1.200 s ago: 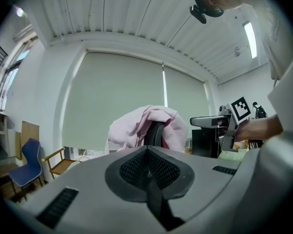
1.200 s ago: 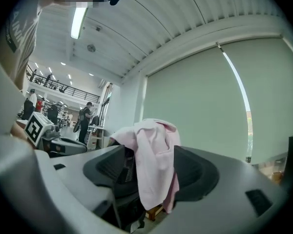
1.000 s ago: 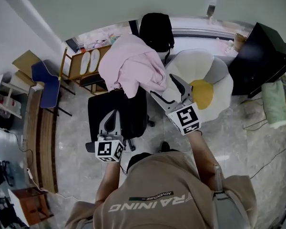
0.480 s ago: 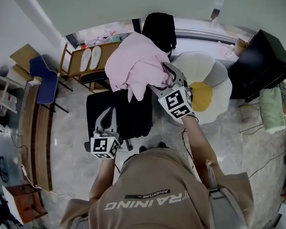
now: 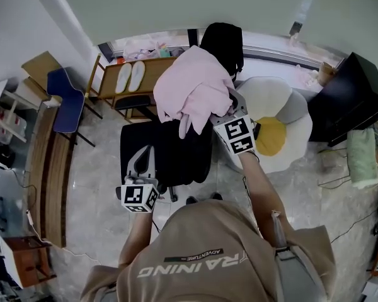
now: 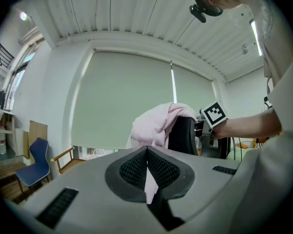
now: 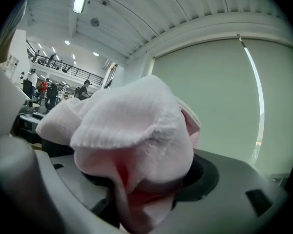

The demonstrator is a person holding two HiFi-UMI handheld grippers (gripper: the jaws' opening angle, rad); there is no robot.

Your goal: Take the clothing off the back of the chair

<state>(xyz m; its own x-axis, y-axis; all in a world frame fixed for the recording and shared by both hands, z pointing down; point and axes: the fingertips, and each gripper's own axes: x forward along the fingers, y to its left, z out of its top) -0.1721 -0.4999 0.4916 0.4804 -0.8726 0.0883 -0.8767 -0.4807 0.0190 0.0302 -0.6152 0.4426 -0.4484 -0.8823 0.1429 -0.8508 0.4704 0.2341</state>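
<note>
right gripper point(image 7: 141, 191) — clamped on pink clothing point(image 5: 195, 87), bunched between its jaws | left gripper point(image 6: 147, 167) — closed, empty

The person's tan fabric shirt point(image 5: 208, 231), on the wearer's side of the left hand-held gripper point(image 5: 141, 162), shows large pale letters "RAINING", upside down. A small dark patch point(image 5: 197, 255) beside them reads "ADVENTURE".
</note>
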